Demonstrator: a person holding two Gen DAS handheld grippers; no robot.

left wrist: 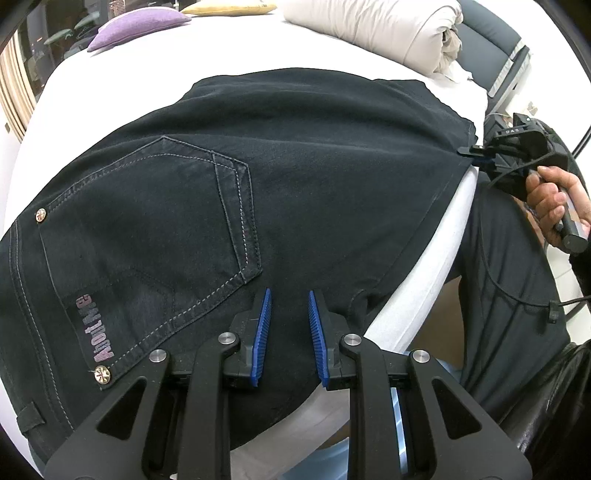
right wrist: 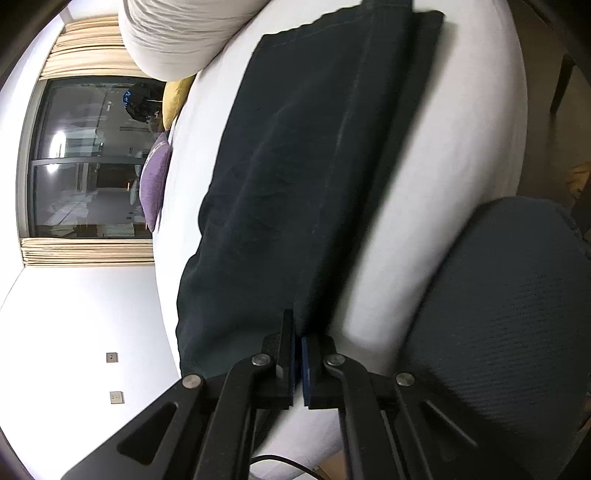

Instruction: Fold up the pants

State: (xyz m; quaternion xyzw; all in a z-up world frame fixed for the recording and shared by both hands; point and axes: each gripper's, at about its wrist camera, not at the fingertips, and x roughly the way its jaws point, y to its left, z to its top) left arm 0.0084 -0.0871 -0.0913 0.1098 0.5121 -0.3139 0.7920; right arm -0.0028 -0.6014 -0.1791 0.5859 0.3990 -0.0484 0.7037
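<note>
The pants (left wrist: 295,155) across the middle of my left view are dark, matt denim with a soft, slightly brushed face, pale stitching round the pocket, and shiny metal rivets (left wrist: 40,215) at its corners. Under them the bed (left wrist: 110,74) wears a smooth white cloth sheet. My left hand-held gripper (left wrist: 290,332), at lower centre, is matt black plastic, faintly grainy, with polished metal pins and ribbed blue rubbery pads (left wrist: 264,325). At upper left a purple cushion (left wrist: 136,31) looks felt-like and woven; the rolled duvet (left wrist: 388,33) at upper right is smooth pale cloth. In my right view, a textured dark knit fabric (right wrist: 517,295) fills the lower right.
</note>
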